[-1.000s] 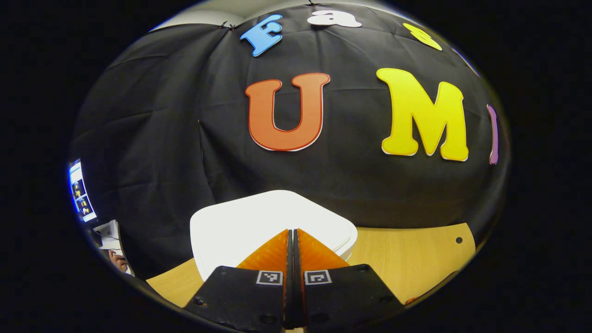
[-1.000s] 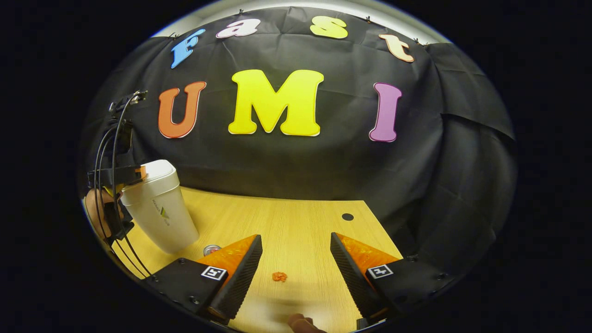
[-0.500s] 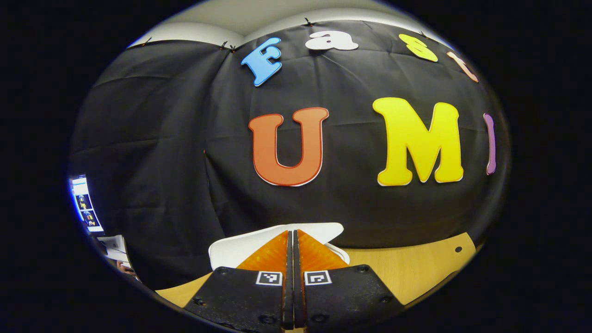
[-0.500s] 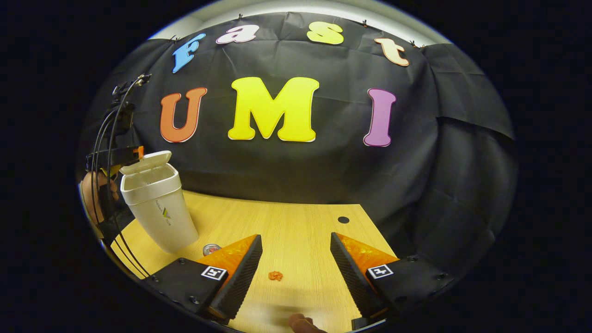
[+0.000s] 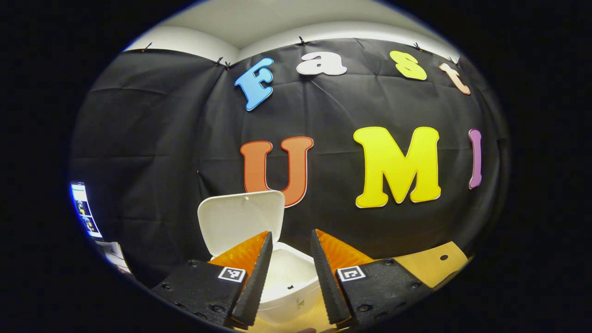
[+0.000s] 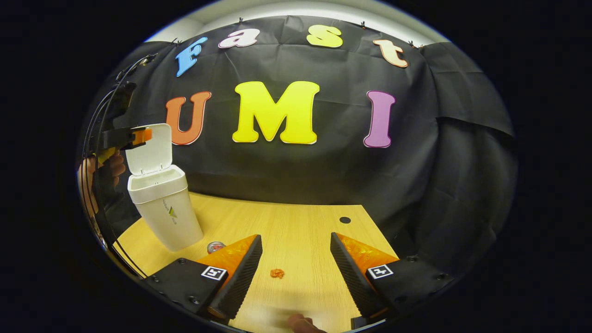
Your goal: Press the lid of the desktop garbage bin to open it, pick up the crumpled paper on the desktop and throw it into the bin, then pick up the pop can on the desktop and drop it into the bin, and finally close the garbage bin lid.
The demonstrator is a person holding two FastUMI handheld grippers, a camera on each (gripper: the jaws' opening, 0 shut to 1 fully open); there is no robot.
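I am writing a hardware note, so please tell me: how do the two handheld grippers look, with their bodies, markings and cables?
Each gripper, left gripper and right gripper, has two wedge-shaped fingers with ribbed inner faces, on flat black bolted plates. Each plate bears a small square black-and-white marker. In the right gripper view, the left gripper has a black body trailing thin black cables.

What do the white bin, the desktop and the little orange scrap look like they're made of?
Bin: likely plastic, smooth white with a soft sheen, moulded flip lid standing open. Desktop: wood-look, probably laminate, with fine straight grain and a matte finish. Orange scrap: seemingly crumpled paper; too small to be sure.
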